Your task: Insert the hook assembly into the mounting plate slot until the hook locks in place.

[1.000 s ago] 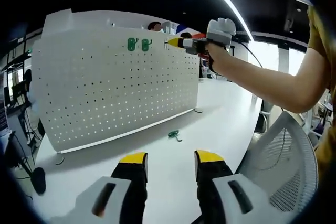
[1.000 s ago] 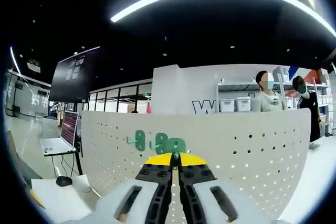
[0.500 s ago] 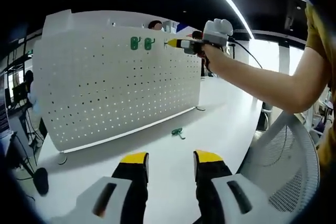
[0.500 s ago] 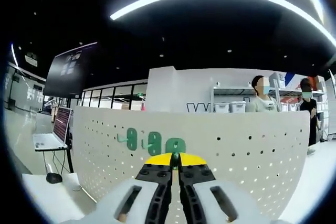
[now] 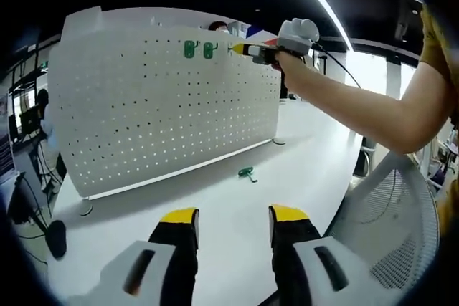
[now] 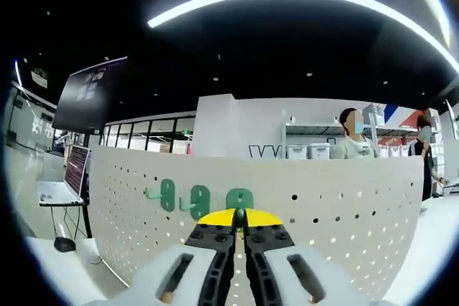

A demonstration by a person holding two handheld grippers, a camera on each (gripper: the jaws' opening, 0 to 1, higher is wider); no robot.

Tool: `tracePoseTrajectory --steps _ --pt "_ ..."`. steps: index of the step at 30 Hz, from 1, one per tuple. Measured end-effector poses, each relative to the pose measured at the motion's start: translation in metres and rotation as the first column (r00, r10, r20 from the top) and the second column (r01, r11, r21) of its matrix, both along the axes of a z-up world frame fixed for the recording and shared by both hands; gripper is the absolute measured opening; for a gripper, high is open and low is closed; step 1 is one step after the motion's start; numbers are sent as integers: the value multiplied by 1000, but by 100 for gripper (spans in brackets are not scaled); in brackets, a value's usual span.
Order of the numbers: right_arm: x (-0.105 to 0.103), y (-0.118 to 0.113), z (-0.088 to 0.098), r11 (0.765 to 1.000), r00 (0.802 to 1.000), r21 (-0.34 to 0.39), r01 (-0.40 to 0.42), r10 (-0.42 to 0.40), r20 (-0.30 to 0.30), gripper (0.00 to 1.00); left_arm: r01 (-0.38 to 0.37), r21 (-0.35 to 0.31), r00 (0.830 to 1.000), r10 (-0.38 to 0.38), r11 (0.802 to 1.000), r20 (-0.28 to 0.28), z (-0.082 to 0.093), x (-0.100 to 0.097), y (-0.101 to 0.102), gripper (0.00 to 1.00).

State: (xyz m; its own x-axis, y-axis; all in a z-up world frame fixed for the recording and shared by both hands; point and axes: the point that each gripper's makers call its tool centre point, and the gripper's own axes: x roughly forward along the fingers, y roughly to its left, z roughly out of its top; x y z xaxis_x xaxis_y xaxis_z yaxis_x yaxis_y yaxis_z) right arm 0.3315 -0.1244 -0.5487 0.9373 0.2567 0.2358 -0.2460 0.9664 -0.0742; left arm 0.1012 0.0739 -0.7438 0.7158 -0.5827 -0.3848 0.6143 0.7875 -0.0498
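A: Start with the biggest thing. Where does the job stand?

B: The white pegboard [image 5: 165,98] stands upright on the white table [image 5: 301,177], filling the middle left of the left gripper view. Two green hooks [image 5: 198,49] already hang side by side near its top edge. The right gripper [image 5: 239,49], held out on the person's bare forearm [image 5: 358,109] from the right of that frame, has its yellow tips at the board's top row, just beside those two hooks.

A: So a third one is going in?

B: I judge so. In the right gripper view the jaws are pinched nearly together at lower centre on a small green hook [image 6: 239,209], and its upper part lies against the board just above the tips. Whether it has seated in the holes and locked, I cannot tell.

A: What is left, then?

B: Pressing it home, I'd say, and one more loose green hook [image 5: 247,173] lies on the table right of centre, near the board's foot.

A: And the left gripper?

B: The left gripper [image 5: 233,220] sits at the bottom of its own view, jaws wide apart, holding nothing, well away from the board.

A: What does each view add?

B: The left gripper view gives the whole board, the spare hook and a mesh chair back [image 5: 391,227] at lower right. The right gripper view gives the close look at the pinched hook and the pair beside it [image 6: 183,198].
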Motion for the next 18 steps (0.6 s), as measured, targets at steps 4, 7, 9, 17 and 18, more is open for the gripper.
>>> tracePoseTrajectory --steps 4,7,9,17,18 --pt "2 0 1 1000 1000 5 0 0 -1 0 2 35 1000 -2 999 -6 -4 0 1 45" --pt "6 2 0 1000 1000 8 -1 1 -4 0 -1 34 1000 1 999 -17 -6 0 2 48" --pt "7 2 0 1000 1000 10 -1 1 -3 0 -3 35 1000 4 999 -27 -9 0 3 49" --pt "12 2 2 1000 1000 24 15 -15 3 0 4 38 999 -3 999 -41 -12 -1 3 49" --pt "12 2 1 999 1000 30 17 -17 -2 0 4 37 999 -3 999 -43 -13 0 3 49"
